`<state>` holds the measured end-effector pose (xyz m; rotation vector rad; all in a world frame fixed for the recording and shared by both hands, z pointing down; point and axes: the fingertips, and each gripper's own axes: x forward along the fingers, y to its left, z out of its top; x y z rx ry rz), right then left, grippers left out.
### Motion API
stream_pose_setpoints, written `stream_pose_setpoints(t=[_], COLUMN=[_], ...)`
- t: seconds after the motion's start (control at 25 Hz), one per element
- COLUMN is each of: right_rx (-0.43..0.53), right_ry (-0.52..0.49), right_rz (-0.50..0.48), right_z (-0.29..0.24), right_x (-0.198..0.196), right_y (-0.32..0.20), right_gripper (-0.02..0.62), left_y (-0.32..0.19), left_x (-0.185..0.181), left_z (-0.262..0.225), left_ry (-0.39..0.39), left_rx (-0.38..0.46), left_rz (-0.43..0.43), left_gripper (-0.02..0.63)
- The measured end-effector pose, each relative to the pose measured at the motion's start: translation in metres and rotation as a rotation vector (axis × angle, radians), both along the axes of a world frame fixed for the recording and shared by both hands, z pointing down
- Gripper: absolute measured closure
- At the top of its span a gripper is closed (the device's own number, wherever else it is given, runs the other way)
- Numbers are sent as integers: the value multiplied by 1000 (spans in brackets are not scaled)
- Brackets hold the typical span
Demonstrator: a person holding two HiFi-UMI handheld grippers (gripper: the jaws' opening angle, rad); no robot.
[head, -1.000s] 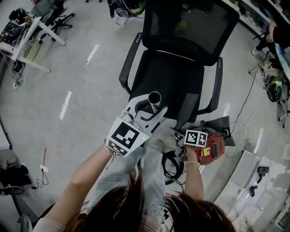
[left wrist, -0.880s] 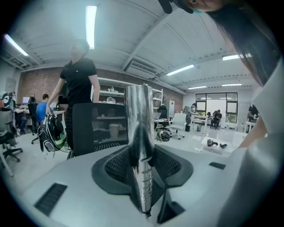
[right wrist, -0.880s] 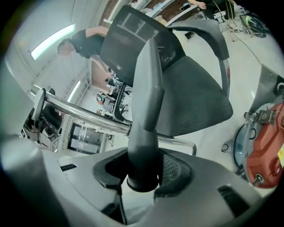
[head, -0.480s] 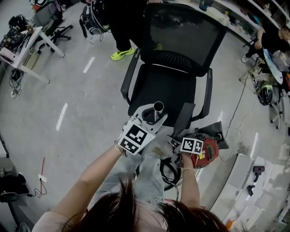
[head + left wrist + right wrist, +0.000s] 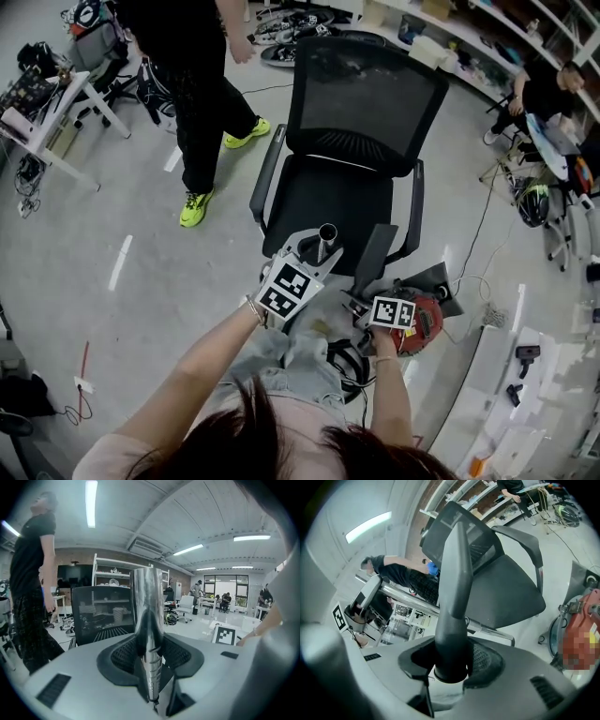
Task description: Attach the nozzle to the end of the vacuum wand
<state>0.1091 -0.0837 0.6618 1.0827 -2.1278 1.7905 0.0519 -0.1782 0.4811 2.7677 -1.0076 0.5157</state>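
Before the chair (image 5: 367,103) seat, the left gripper (image 5: 312,247) is clamped on the metal wand (image 5: 326,233). Beside it, the right gripper (image 5: 359,298) grips the dark nozzle (image 5: 374,253).

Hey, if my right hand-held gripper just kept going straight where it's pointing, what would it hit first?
Probably the metal wand crossing just behind the nozzle that the right hand-held gripper holds; depth is unclear, so it might instead reach the office chair.

Open-plan lab/workshop: mesh office chair (image 5: 356,169), cable-strewn desk (image 5: 42,108) far left, storage shelving (image 5: 487,42) far right, ceiling strip lights (image 5: 91,501), polished floor (image 5: 141,309).
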Motion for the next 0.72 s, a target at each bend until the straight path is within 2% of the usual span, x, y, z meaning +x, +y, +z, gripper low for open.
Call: stream_pose_setpoints(t=[0.28,0.72], right_rx=[43,121], right_ry=[10,-15], right_rz=[14,95], right_z=[-23,-74], right_x=[3,6], right_y=[-6,-22], right_gripper=[426,426], left_y=[6,17], left_x=[2,10], left_z=[-3,-3], left_ry=[1,20], left_rx=[8,7], left_rz=[2,14], left_gripper=[446,446])
